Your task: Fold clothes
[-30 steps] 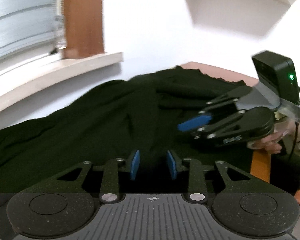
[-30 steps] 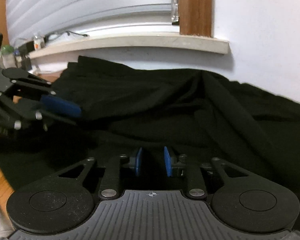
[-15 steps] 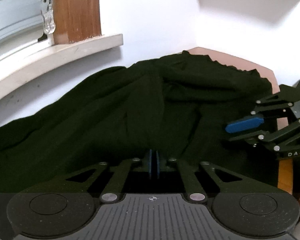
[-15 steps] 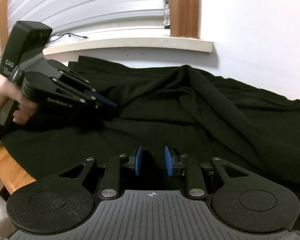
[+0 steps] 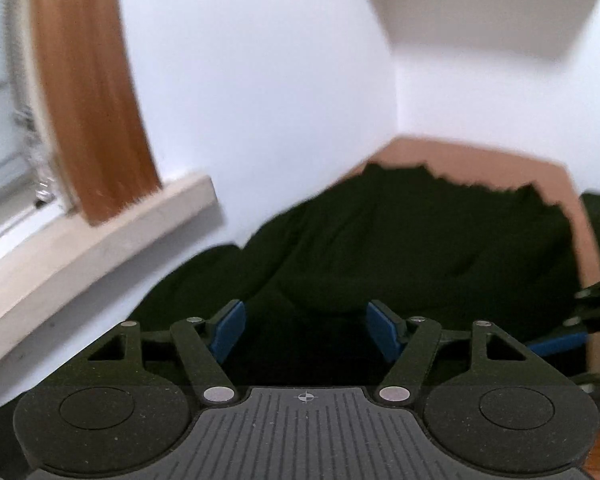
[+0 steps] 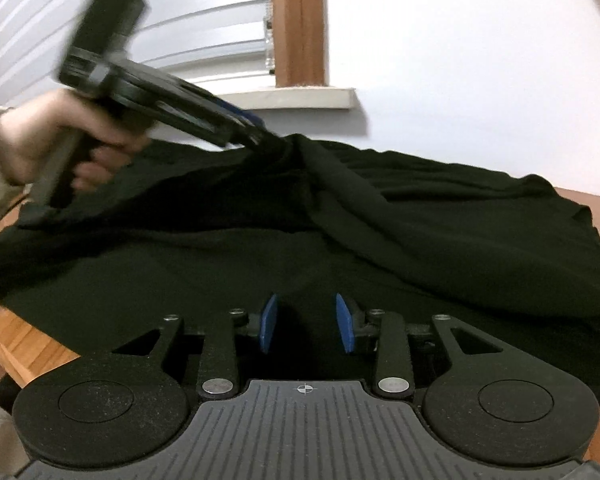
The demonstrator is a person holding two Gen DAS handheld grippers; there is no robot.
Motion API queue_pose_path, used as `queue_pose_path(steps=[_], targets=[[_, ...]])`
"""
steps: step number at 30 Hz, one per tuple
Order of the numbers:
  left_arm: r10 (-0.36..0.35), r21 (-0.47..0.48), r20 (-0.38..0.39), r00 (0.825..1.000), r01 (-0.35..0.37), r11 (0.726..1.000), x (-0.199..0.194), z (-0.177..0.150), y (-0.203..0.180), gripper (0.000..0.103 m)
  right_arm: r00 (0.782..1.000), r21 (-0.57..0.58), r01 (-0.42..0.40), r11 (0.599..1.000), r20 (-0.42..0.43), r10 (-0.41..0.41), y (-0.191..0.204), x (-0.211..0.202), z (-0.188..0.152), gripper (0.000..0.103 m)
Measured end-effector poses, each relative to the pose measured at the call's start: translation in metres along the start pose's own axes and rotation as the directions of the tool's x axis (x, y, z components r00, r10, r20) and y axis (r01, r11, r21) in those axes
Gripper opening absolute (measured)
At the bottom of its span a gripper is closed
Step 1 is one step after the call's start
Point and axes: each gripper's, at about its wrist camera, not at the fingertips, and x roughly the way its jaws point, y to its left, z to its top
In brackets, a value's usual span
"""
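A dark green, almost black garment [image 6: 420, 240] lies rumpled over the table. In the left wrist view my left gripper [image 5: 306, 328] points down at the garment [image 5: 400, 248]; its jaws are opening, the blue pads [image 5: 228, 330] stand wide apart, and cloth lies between them unpressed. The right wrist view shows the left gripper [image 6: 260, 136], held by a hand [image 6: 60, 140], with its tips at a raised ridge of cloth. My right gripper [image 6: 307, 328] hovers low over the near cloth, jaws opening, pads not pressing. The right gripper [image 5: 556, 344] also shows at the left view's right edge.
A white wall and a pale window sill [image 6: 300, 98] with a wooden frame post [image 6: 300, 20] and blinds run close behind the table. Bare pinkish tabletop [image 5: 480, 160] shows at the far right corner, and a wooden edge [image 6: 28, 344] at the near left.
The left gripper pinched shut on the cloth half a second ago, swept right towards the far corner, and now its jaws stand wide. The right gripper's pads have spread a little.
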Motion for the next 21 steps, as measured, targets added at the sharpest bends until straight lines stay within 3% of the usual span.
queue_pose_path(steps=[1, 3, 4, 7, 13, 17, 21], targets=[[0.002, 0.005, -0.014, 1.000, -0.002, 1.000, 0.006, 0.000, 0.001, 0.050, 1.000, 0.004, 0.003, 1.000, -0.001, -0.003, -0.001, -0.001, 0.000, 0.034], [-0.006, 0.004, -0.027, 1.000, 0.006, 1.000, 0.012, -0.003, 0.004, 0.011, 1.000, 0.008, 0.007, 1.000, 0.002, -0.007, -0.003, -0.002, 0.000, 0.034], [-0.011, -0.001, -0.019, 1.000, 0.011, 1.000, 0.009, -0.004, 0.006, 0.005, 1.000, 0.012, 0.008, 1.000, 0.003, -0.008, -0.004, -0.002, 0.000, 0.034], [0.028, -0.013, 0.045, 0.999, -0.028, 1.000, -0.017, -0.002, 0.011, 0.003, 1.000, 0.028, 0.023, 0.999, 0.006, -0.023, -0.009, -0.001, -0.002, 0.034], [-0.056, -0.060, 0.165, 0.985, 0.066, 0.996, -0.085, 0.008, 0.015, 0.003, 0.994, 0.063, 0.109, 0.992, 0.024, -0.110, -0.020, 0.000, -0.002, 0.034], [-0.074, -0.051, 0.194, 0.978, 0.086, 0.995, -0.115, 0.003, 0.009, 0.003, 0.975, 0.120, 0.210, 0.970, 0.048, -0.217, -0.031, 0.000, -0.006, 0.039], [-0.125, -0.072, 0.198, 0.972, 0.141, 0.987, -0.129, -0.011, 0.006, 0.003, 0.971, 0.261, 0.202, 0.944, 0.075, -0.228, -0.055, -0.011, -0.013, 0.044]])
